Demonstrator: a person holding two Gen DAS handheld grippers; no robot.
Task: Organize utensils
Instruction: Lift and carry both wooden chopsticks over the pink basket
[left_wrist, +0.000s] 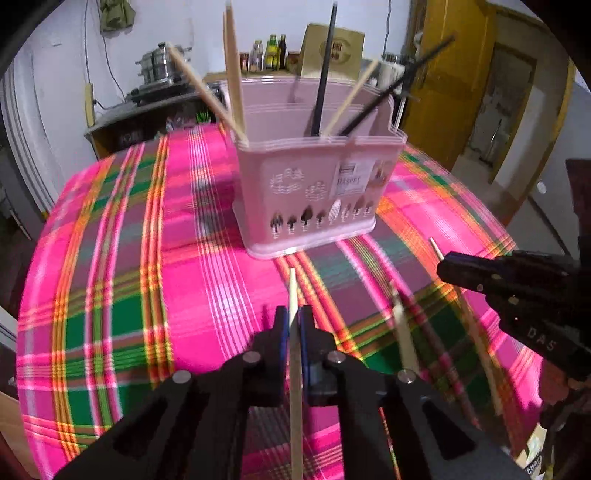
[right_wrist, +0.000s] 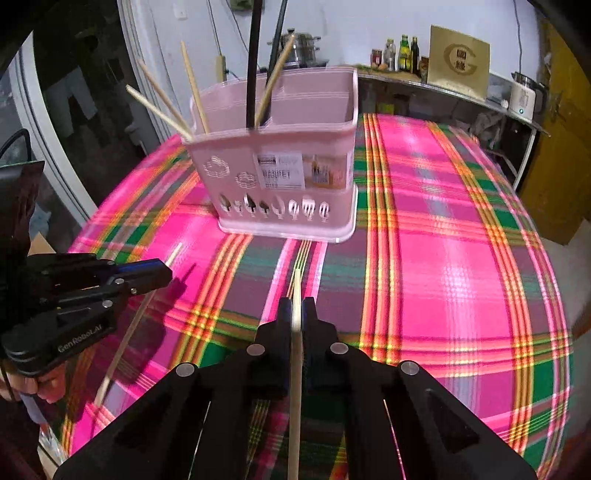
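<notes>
Now, left gripper clenched on a pale wooden chopstick, right gripper clamped on another wooden chopstick; several already standing in pink plastic basket, loose ones left on plaid worktop.

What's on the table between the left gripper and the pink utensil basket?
Only bare plaid tablecloth, in the left wrist view; the left gripper already holds a chopstick.
</notes>
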